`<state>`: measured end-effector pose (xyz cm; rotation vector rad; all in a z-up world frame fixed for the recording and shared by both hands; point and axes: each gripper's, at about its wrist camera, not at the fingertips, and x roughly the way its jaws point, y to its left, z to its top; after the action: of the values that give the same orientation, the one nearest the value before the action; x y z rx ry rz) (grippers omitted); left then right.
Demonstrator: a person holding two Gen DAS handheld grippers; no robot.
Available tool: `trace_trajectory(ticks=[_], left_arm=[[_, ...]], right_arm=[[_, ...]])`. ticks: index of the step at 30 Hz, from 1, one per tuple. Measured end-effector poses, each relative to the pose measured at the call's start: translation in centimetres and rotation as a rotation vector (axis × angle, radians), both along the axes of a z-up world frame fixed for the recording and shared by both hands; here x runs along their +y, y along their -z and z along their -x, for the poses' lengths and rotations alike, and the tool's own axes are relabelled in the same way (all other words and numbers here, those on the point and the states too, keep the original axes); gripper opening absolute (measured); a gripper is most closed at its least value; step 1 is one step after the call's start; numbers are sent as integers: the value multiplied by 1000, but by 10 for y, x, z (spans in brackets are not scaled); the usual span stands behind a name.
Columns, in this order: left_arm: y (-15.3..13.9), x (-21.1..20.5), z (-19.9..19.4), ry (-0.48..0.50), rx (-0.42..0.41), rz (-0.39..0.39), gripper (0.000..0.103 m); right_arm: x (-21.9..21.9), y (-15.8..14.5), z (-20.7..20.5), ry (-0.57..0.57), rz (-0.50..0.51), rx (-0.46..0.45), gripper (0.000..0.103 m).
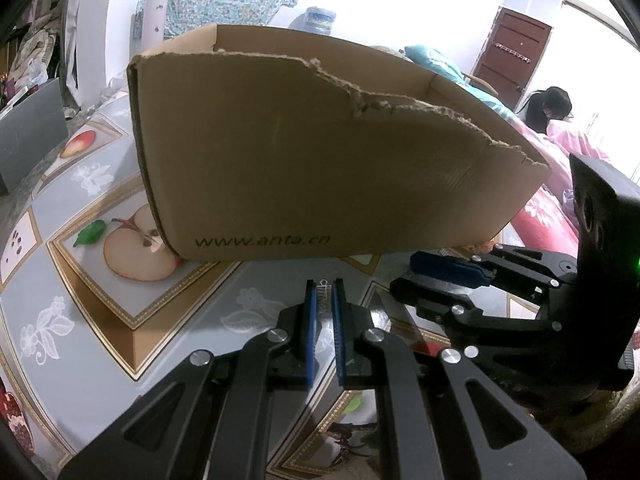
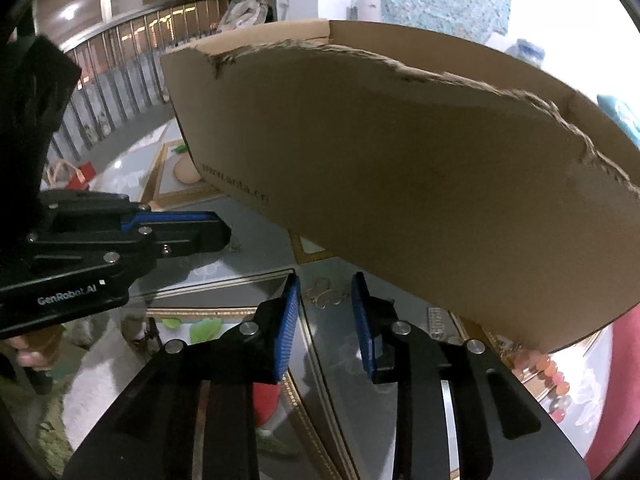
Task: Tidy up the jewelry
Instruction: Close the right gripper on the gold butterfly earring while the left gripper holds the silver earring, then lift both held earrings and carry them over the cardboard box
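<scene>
Jewelry lies on the glass-topped table (image 2: 224,276) in front of a torn cardboard box (image 2: 400,184): a thin gold chain (image 2: 326,294) sits between the parted blue pads of the right gripper (image 2: 326,300), untouched by either pad, and orange beads (image 2: 550,372) rest near the box's right corner. Left gripper (image 1: 325,300) has its jaws nearly together on a small silvery clip (image 1: 323,295), just beside the right one.

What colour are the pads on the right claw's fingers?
Blue, ribbed pads on black fingers; clearest in the right wrist view.
</scene>
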<state>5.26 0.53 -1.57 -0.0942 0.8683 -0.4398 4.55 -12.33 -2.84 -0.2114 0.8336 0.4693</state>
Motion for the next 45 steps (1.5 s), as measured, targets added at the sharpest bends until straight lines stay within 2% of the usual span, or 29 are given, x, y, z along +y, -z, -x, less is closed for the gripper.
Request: trace_trajectory(ticks=[3,15,16,17,25,27,28,29,36,39,45], left_arm=[[0,0,0,1,-2,-1,7],[0,0,0,-1,-2,-1,7],[1,0,0,-1,-3,-1,7],[1,0,0,-1,-3,-2,7],[1,1,1,1,-4,-7,7],[1,1,1,1,-3,-7,7],[2,1,1,0,-2,-7,7],[1,0,1,0,-2,-7,7],[1,2,2,0,6,-10,7],[1,3,1,-1,10,-9,7],[2,3,2,1,13,-8,7]], right_arm=[[3,0,-1,-7,14,-2,19],[-4,0,-3,-15,0,5,17],[-4,0,-3,-15,-2,3,4],[-5,0,-3,-18,-4,8,1],[-7,-2,-3,-21,-27,19,3],[-7,-3,-3,-33,-19,19,11],[-7,-4,-4,-35,-17,19,19],[-7,-4,-5,-40,-15,22,23],[-2,-3,-16,-67,35,75,25],[1,-4,-17,-61,55,83,19],[-1,-4,-20,-43,43,104,18]])
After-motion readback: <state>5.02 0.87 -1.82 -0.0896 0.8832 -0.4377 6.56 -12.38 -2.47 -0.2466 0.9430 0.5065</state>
